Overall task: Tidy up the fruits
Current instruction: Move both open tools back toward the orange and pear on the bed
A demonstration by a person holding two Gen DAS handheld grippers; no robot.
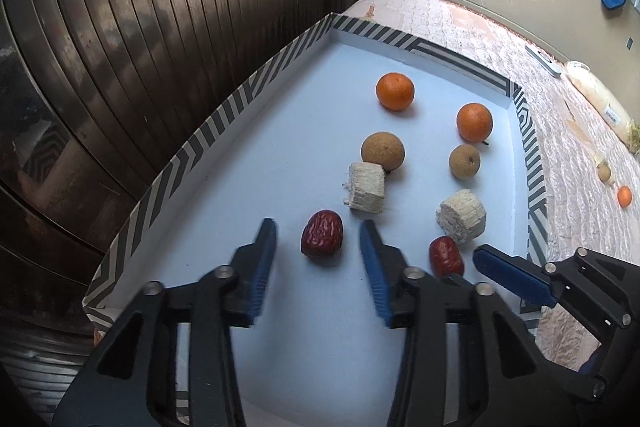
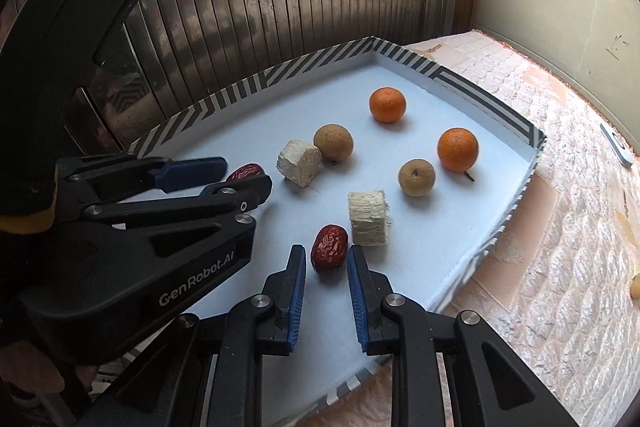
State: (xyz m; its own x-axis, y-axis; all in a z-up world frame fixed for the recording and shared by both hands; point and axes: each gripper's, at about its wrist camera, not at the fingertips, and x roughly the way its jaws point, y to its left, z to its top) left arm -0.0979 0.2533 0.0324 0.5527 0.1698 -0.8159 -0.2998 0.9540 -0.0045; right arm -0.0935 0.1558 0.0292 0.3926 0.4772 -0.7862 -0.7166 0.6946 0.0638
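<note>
Fruits sit in two rows running from the near edge of the tray (image 1: 224, 123) toward its far edge, and each row reads date, pale fibrous chunk, brown round fruit, orange. My left gripper (image 1: 317, 227) has its fingers apart, and the left date (image 1: 322, 235) lies loose on the tray floor at their tips with nothing pressing on it. My right gripper (image 2: 326, 250) is drawn in narrow around the right date (image 2: 329, 247), with the pads at its flanks. I take that as clamped, with the date down on the tray near the near right corner.

The first risk is the release. A wrinkled, sticky date could cling to one pad and drag out of line when I open.

The right finger's tip is just beside the right chunk (image 2: 368, 219). A sloppy withdrawal could shove the chunk into the brown fruit (image 2: 416, 177) behind it, and that one would roll.

My two grippers are close together, and the left one's inner finger is next to the right date. If both pull back at once they could knock each other or flick a date.

The tray rests on a soft bed (image 1: 560, 131). Leaning on it could tilt it and send the oranges (image 1: 395, 91) rolling.
</note>
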